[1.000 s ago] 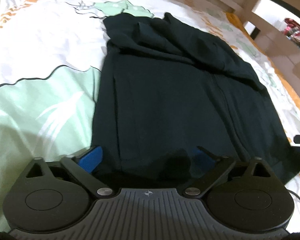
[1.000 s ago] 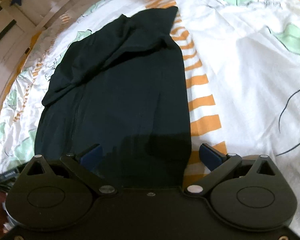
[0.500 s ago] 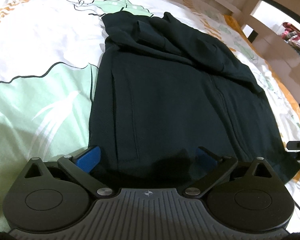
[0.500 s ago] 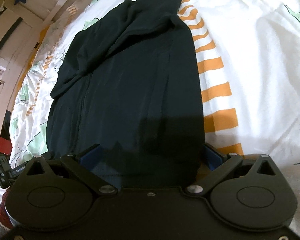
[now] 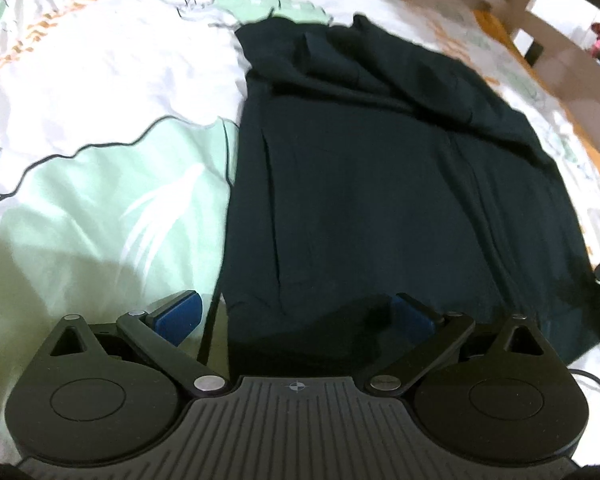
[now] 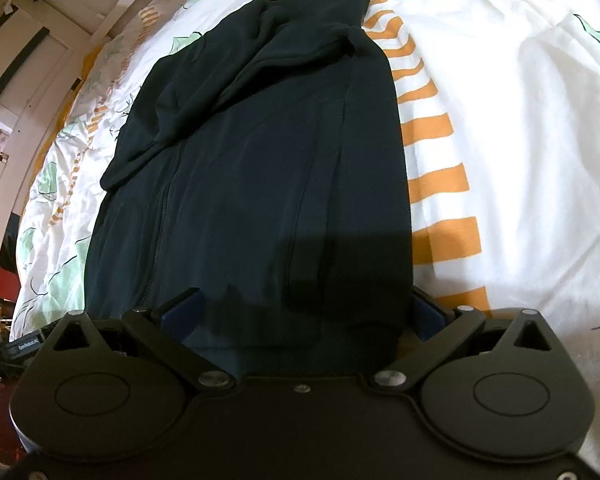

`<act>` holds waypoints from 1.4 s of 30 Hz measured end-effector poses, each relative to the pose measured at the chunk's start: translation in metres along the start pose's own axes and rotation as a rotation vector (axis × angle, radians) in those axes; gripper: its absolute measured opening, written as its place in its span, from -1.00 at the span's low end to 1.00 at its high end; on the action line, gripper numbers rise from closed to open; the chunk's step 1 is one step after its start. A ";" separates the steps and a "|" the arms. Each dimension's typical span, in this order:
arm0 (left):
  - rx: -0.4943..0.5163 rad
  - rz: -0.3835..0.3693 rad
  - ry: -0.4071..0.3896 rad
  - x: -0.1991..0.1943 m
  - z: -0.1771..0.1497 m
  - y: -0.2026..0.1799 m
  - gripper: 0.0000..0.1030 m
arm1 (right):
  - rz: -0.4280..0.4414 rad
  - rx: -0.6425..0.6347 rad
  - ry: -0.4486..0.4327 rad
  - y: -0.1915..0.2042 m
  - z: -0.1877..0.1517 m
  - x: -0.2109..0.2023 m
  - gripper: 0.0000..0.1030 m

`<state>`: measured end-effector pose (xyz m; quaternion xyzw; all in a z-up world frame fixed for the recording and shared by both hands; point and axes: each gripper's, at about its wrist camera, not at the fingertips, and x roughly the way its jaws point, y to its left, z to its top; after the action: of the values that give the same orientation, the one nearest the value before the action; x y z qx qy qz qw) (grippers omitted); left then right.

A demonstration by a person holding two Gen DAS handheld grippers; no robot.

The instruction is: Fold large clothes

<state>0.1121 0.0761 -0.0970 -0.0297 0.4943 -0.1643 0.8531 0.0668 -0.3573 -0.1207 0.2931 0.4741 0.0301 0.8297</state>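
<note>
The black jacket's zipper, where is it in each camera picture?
Left wrist view: the zipper runs down the right part of the black jacket.
Right wrist view: the zipper runs down the jacket's left part, toward the open right gripper.
Shared landmark: the bunched sleeve lying across the jacket's far end.

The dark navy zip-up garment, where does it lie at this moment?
The dark navy zip-up garment lies spread flat on the white bedsheet with green and orange print, and its near hem sits between the open fingers of both the left gripper and the right gripper.
</note>
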 end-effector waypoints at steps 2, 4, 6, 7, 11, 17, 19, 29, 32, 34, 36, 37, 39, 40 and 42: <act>-0.011 -0.031 0.018 0.005 0.002 0.003 0.98 | 0.001 0.001 -0.001 0.000 0.000 0.000 1.00; -0.026 -0.061 0.028 0.007 0.003 0.007 0.97 | 0.003 0.003 0.000 0.000 0.000 0.000 1.00; -0.034 -0.088 0.034 0.008 0.003 0.010 0.97 | 0.006 0.007 0.002 -0.001 0.000 0.000 1.00; -0.035 -0.102 0.037 0.008 0.003 0.010 0.95 | 0.009 0.009 0.006 -0.002 0.001 0.000 1.00; -0.066 -0.130 0.028 0.006 0.003 0.014 0.48 | 0.053 0.024 0.038 -0.005 0.004 0.000 1.00; -0.166 -0.149 0.003 0.001 0.001 0.030 -0.25 | 0.145 0.079 0.074 -0.010 0.005 -0.007 0.97; -0.149 -0.146 -0.008 -0.001 0.000 0.027 -0.35 | 0.131 0.068 0.078 -0.008 0.003 -0.009 0.71; -0.165 -0.170 -0.153 -0.036 0.004 0.035 -0.80 | 0.099 -0.007 -0.023 0.013 0.002 -0.044 -0.66; -0.193 -0.156 -0.086 -0.022 0.002 0.041 -0.79 | 0.078 0.002 -0.005 0.005 0.002 -0.045 -0.67; -0.191 -0.138 -0.053 -0.014 0.003 0.039 -0.80 | 0.061 0.030 0.040 -0.003 -0.001 -0.033 -0.67; -0.182 -0.137 -0.055 -0.014 0.005 0.036 -0.80 | 0.038 0.036 0.068 -0.004 -0.003 -0.021 -0.67; -0.183 -0.145 -0.064 -0.017 0.005 0.037 -0.80 | 0.039 0.035 0.066 -0.003 -0.003 -0.021 -0.67; -0.201 -0.175 -0.091 -0.023 0.005 0.041 -0.80 | 0.073 0.028 0.043 0.000 -0.001 -0.029 -0.67; -0.215 -0.192 -0.104 -0.027 0.006 0.042 -0.80 | 0.093 0.024 0.027 0.001 0.000 -0.034 -0.67; -0.231 -0.216 -0.130 -0.032 0.008 0.043 -0.80 | 0.134 0.024 -0.006 0.003 0.003 -0.041 -0.67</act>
<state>0.1150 0.1259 -0.0750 -0.1911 0.4478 -0.1948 0.8515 0.0475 -0.3699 -0.0866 0.3339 0.4515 0.0790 0.8237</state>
